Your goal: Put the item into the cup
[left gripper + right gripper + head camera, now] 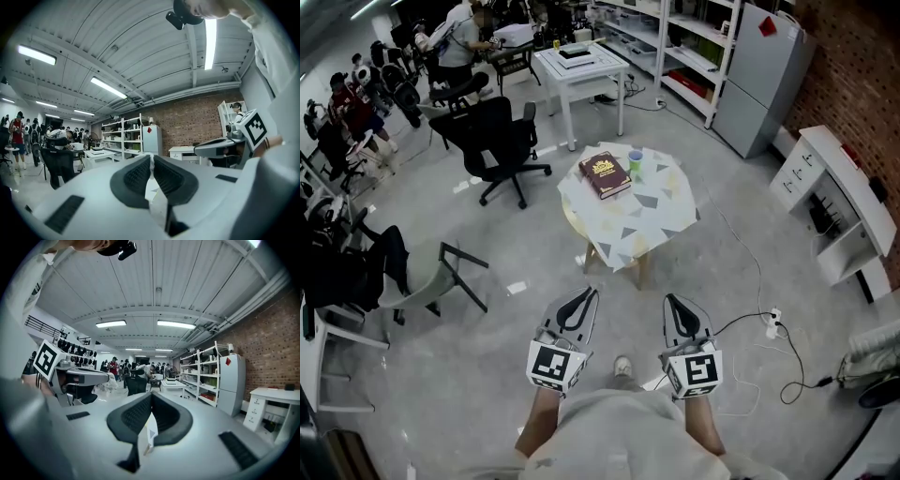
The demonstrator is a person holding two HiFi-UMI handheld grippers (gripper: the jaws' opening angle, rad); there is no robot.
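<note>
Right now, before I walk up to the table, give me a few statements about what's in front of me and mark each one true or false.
1. The left gripper and the right gripper both have their jaws together with nothing between them. True.
2. The cup sits on top of the book. False: it stands on the table beside the book, to its right in the head view.
3. A patterned cloth covers the table. True.
4. The left gripper is over the table. False: both grippers are close to the person, short of the table.
5. The book lies open. False: it is closed.
</note>
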